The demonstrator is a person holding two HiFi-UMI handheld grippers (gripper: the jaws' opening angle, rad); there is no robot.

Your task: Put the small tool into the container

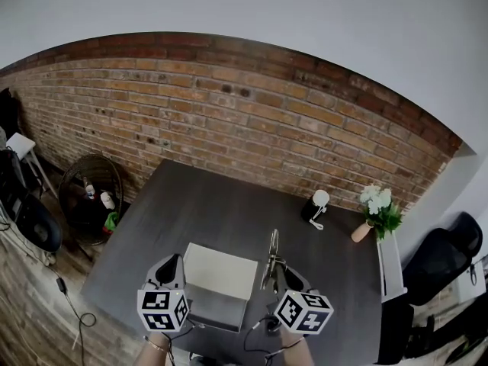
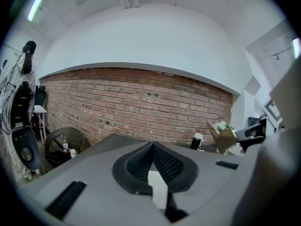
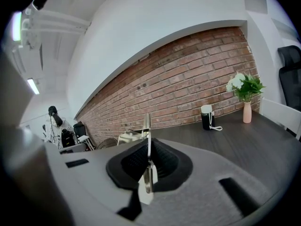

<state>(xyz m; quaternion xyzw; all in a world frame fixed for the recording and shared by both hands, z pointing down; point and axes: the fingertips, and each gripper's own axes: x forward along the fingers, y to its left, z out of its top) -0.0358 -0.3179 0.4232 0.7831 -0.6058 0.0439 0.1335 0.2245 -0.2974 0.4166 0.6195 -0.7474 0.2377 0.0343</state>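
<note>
Quick count: two grippers, one tool [image 1: 272, 252], one white container [image 1: 222, 270], one vase [image 1: 364, 230] of white flowers, one black canister [image 1: 315, 206] with a white top, one wire basket [image 1: 91, 197] down on the floor at the left. All the small stuff on one dark surface [image 1: 204, 203], brick wall behind at the far side.

Only in the head view: both marker cubes at the near edge, plus the container from above, sitting between the two grippers. Basket and canister in the left gripper view, but no sign of the tool there. Tool dead centre in the right gripper view, with vase and canister far off to the right.

Left gripper [image 1: 172, 265]: jaws pressed together at the tips, nothing pinched, just a sliver of white showing through lower down. Can't tell what that white bit is.

Right gripper [image 1: 279, 271]: jaws clamped on the tool, a thin metal piece poking well past the tips. Tool up off the surface, just right of the container, not in it yet.
</note>
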